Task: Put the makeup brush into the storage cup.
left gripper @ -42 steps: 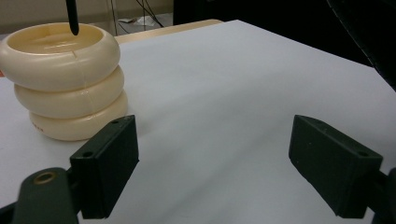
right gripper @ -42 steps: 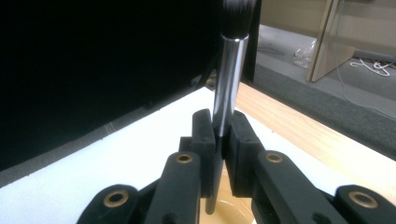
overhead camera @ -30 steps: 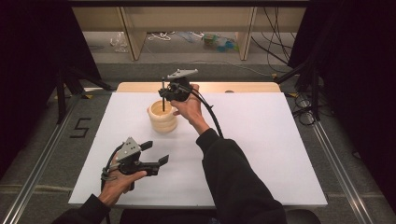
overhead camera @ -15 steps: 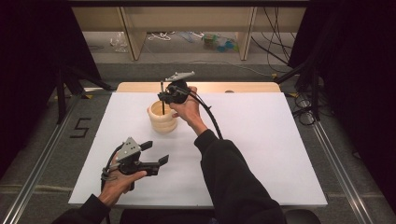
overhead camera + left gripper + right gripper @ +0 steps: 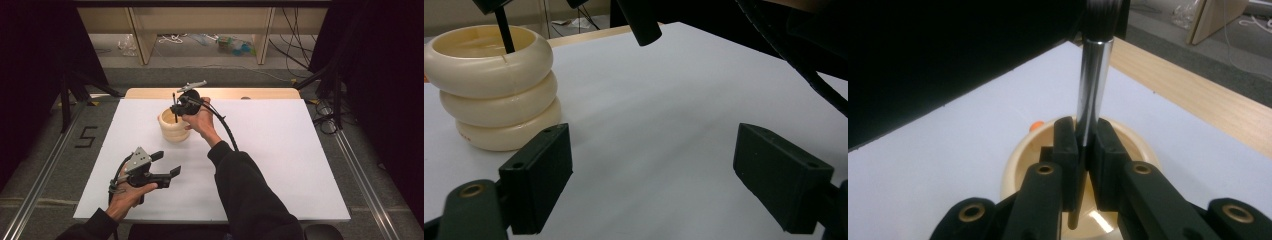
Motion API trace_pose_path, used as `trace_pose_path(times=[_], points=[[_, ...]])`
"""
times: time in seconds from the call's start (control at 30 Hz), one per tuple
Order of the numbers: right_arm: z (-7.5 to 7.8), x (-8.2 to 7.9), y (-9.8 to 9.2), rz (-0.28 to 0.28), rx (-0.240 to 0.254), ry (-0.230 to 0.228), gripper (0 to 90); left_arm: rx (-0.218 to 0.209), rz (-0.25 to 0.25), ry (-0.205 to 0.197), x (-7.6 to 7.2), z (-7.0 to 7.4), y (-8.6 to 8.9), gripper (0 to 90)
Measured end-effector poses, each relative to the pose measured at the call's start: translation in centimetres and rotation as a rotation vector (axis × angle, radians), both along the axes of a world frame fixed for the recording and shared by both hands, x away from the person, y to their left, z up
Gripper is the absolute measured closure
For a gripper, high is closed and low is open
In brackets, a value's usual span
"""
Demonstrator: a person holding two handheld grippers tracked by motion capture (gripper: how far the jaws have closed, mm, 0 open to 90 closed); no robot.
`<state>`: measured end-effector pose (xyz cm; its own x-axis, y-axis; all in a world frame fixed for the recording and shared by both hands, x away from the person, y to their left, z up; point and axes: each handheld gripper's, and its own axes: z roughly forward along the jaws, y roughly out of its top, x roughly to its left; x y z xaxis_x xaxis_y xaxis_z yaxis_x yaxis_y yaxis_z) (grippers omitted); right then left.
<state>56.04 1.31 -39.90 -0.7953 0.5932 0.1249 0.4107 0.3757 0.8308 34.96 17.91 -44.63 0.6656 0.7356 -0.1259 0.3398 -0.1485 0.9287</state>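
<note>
A cream ribbed holder of three stacked rings stands on the white table at the back left of centre. My right gripper hangs over it, shut on a thin upright metal rod with a dark top. The rod's lower end reaches down inside the holder, and the right gripper pads press on the shaft from both sides. In the left gripper view the rod enters the holder. My left gripper rests at the near left, open with nothing between its jaws.
A small orange thing lies on the table just past the holder. A wooden strip runs along the table's far edge. Black curtains hang on both sides, and cables and shelving lie on the floor beyond.
</note>
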Motion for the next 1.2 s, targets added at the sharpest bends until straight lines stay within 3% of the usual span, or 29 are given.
trace_pose_path(times=[0.07, 0.23, 0.3, 0.33, 0.37, 0.5, 0.53, 0.67, 0.8, 1.03, 1.2], points=[[-0.2, 0.1, 0.0, -0.002, -0.005, 0.0, 82.8, 0.004, -0.003, -0.003, 0.0, 0.0, 0.0, 15.7], [-0.3, 0.1, 0.0, -0.018, -0.019, 0.025, 69.7, -0.005, 0.005, 0.001, 0.0, 0.0, 0.2, 15.7], [-0.1, 0.1, -0.2, -0.031, -0.031, -0.006, 61.0, 0.005, 0.001, -0.007, 0.0, 0.0, 0.3, 15.7], [0.2, -0.1, -0.3, -0.082, -0.031, -0.031, 50.5, 0.004, 0.005, -0.009, 0.1, 0.1, 0.3, 15.7], [0.5, -0.2, -0.5, -0.089, -0.039, -0.022, 46.7, 0.005, 0.006, -0.009, 0.1, 0.0, 0.3, 15.7], [1.2, -0.4, -0.9, -0.106, -0.047, -0.058, 39.3, -0.001, 0.004, -0.005, 0.1, -0.1, 0.3, 15.7], [1.7, -0.8, -1.5, -0.114, -0.07, -0.081, 36.1, -0.001, 0.013, 0.0, 0.1, 0.0, 0.3, 15.7], [2.2, -1.2, -2.4, -0.114, -0.054, -0.084, 35.0, -0.002, 0.02, 0.005, 0.0, 0.0, 0.3, 15.7], [2.7, -2.2, -4.2, -0.098, -0.069, -0.121, 31.8, 0.0, 0.021, 0.005, 0.1, -0.1, 0.4, 15.7], [4.1, -4.1, -7.1, -0.121, -0.015, -0.174, 22.3, -0.005, 0.026, 0.004, 0.1, -0.1, 0.4, 15.7], [4.9, -5.9, -8.4, -0.098, 0.011, -0.198, 20.1, 0.003, 0.024, -0.005, 0.2, 0.0, 0.6, 15.7]])
